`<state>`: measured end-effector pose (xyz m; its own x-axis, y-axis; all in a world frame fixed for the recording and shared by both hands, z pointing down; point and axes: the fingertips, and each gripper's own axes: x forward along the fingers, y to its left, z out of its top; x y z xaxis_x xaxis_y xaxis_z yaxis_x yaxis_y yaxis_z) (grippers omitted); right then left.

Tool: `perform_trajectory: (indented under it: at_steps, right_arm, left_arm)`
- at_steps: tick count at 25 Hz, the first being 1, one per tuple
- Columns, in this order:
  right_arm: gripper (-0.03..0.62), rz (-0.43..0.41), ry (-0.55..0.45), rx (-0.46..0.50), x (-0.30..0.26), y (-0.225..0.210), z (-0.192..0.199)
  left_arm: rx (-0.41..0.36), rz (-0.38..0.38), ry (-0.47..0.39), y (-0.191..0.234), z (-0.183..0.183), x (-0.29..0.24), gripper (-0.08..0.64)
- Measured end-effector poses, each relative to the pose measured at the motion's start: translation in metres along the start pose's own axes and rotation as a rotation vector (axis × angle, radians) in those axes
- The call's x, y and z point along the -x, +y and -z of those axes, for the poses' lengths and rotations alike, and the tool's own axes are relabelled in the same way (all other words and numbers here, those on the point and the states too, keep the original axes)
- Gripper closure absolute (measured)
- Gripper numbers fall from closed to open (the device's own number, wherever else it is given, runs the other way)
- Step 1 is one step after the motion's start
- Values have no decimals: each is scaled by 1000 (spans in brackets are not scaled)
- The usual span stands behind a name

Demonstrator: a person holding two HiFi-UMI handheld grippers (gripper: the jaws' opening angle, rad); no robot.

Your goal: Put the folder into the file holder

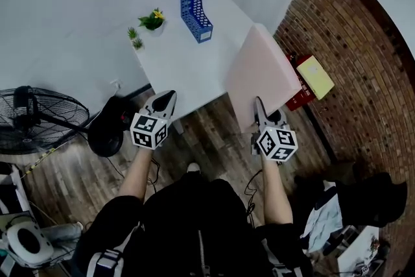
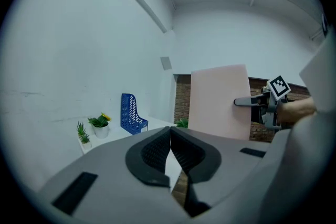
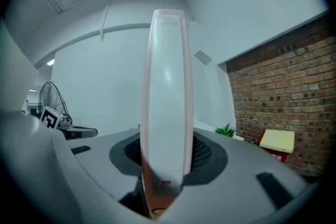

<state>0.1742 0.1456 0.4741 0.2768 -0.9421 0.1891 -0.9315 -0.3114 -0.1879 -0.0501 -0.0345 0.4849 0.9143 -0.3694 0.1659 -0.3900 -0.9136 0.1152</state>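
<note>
Currently the right tool (image 1: 260,110) is clamped on the lower edge of the pink folder (image 1: 259,68), holding it upright over the right edge of the table (image 1: 188,68). The left tool (image 1: 165,100) is clenched and empty at the near edge. The blue file holder (image 1: 195,10) stands at the far edge, well apart.

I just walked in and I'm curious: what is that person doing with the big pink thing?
The person holds a gripper in each hand. The right gripper is clamped on a pink folder and holds it upright by the white table. The left gripper is shut and empty. The blue file holder stands at the table's far side, and the folder is not in it yet.
</note>
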Motion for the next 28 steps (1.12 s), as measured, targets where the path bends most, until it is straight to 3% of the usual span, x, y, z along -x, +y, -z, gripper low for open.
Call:
perform_trajectory:
  at_steps: [12,28]
  right_arm:
    - [434,-94,13,54,-109,37,-22]
    - [436,-193,6,91,-285,29,-58]
  left_arm:
    - [34,-101,9,83,0,-7,535]
    - [37,-283,0,182,-26,-68,535]
